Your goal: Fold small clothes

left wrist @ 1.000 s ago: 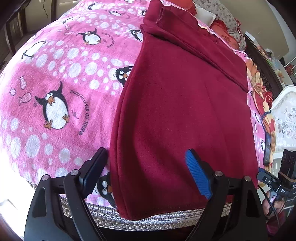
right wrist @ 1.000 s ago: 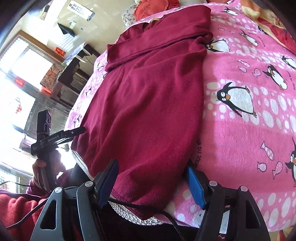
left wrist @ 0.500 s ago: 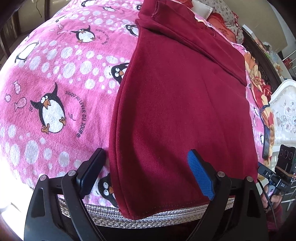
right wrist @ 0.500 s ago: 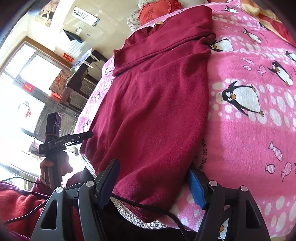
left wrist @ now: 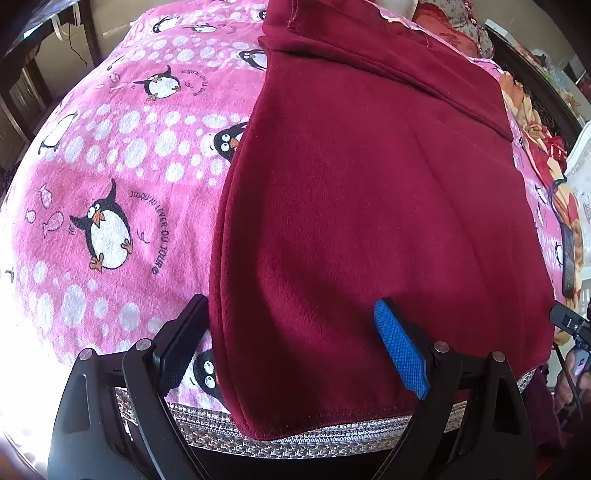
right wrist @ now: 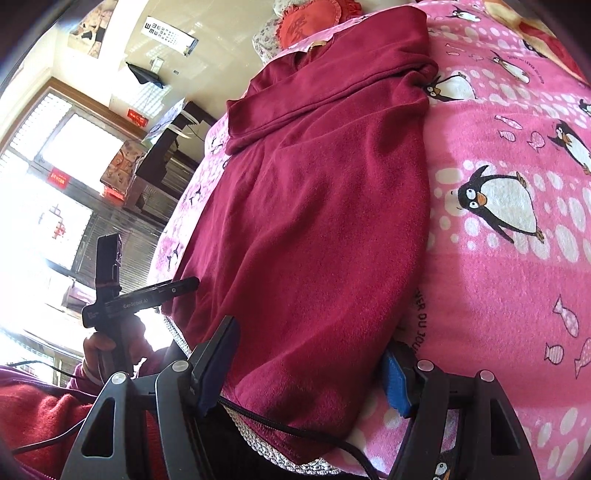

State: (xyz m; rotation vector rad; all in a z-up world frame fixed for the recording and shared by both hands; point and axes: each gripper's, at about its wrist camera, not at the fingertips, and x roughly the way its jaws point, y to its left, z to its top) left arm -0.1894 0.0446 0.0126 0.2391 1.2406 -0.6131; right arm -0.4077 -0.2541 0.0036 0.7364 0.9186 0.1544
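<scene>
A dark red garment [left wrist: 369, 206] lies flat on a pink penguin blanket [left wrist: 110, 166], its hem at the near bed edge and its sleeves folded across the far end. My left gripper [left wrist: 291, 343] is open, its jaws straddling the hem's left corner. My right gripper [right wrist: 310, 365] is open, its jaws straddling the garment [right wrist: 317, 229] at the hem's right corner. The left gripper also shows in the right wrist view [right wrist: 140, 299], held in a hand.
The bed's edge has a silver woven trim [left wrist: 295, 439]. A red cushion [right wrist: 303, 26] lies at the bed's far end. A phone [left wrist: 569, 258] lies on the blanket at the right. Dark furniture [right wrist: 162, 162] stands beside the bed near a bright window.
Both grippers have moved forward and lower onto the hem corners. The garment has not moved.
</scene>
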